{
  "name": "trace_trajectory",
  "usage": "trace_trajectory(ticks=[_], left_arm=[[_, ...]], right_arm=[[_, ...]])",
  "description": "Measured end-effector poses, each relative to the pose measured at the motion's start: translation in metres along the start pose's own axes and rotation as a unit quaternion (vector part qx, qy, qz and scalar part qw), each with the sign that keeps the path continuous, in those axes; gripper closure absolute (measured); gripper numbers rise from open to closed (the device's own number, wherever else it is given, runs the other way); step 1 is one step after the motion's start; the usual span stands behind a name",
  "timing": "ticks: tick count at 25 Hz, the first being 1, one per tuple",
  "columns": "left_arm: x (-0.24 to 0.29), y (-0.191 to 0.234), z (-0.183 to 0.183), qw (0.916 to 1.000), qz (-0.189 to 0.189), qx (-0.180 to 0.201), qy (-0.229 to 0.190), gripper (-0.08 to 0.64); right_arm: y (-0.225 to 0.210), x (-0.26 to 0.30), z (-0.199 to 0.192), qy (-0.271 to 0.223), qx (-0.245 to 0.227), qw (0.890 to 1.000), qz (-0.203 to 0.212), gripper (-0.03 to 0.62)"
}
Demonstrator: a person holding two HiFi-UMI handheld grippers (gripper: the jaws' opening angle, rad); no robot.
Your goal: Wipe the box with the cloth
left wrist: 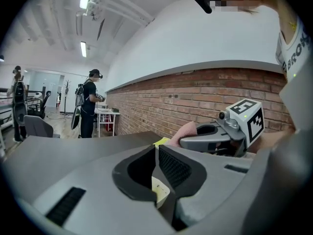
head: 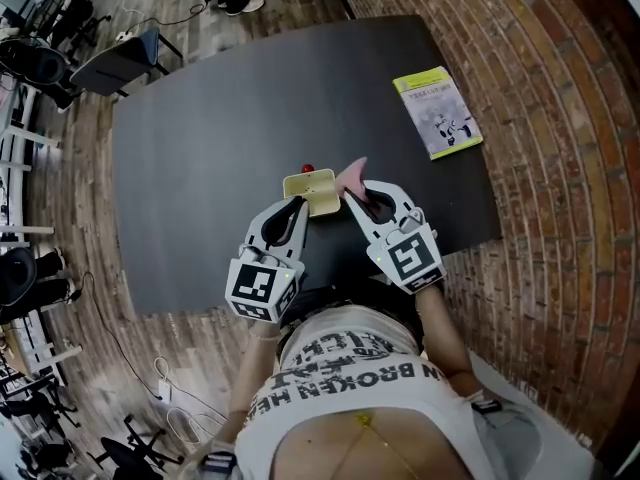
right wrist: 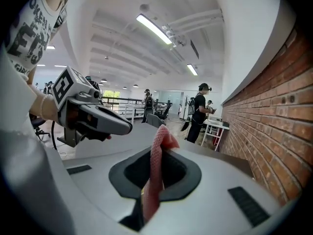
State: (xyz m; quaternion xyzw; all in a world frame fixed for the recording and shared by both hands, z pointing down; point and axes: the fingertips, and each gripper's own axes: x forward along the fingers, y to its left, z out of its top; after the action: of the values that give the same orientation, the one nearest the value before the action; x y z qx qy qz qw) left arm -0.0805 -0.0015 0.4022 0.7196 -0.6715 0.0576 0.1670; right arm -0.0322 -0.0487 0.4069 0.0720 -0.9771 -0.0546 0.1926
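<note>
Poised to wipe, seemingly not yet begun.
Clamping box (head: 306, 184) rim in left gripper (head: 301, 204), pinching pink cloth (head: 352, 174) in right gripper (head: 349, 196) just beside box; wiping likely all left.

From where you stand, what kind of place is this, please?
Probably a shared lab or workshop, not a home. A bare brick wall runs beside the dark table, strip lights line a white ceiling, and other people stand among office chairs.
</note>
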Motion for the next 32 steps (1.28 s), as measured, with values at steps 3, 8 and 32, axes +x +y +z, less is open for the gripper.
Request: trace_trajectory(ticks=[3,8,32], left_arm=[[0.007,0.015,-0.012,0.9995,0.0,0.013,0.03,0.552],[0.023,0.035,-0.03,0.9977,-0.016,0.017,0.064,0.552],[0.082,0.035,-0.177,0.8171,-0.223,0.376,0.376,0.465]], right_arm=[[-0.014,0.005,-0.016,0.022,0.003,1.0,-0.007,0.575],[-0.031,0.019,-0.043,0.054,0.015,0.998,-0.017,0.575],[-0.014,0.1,-0.167,0.196,-0.084,0.965,0.149,0.575]])
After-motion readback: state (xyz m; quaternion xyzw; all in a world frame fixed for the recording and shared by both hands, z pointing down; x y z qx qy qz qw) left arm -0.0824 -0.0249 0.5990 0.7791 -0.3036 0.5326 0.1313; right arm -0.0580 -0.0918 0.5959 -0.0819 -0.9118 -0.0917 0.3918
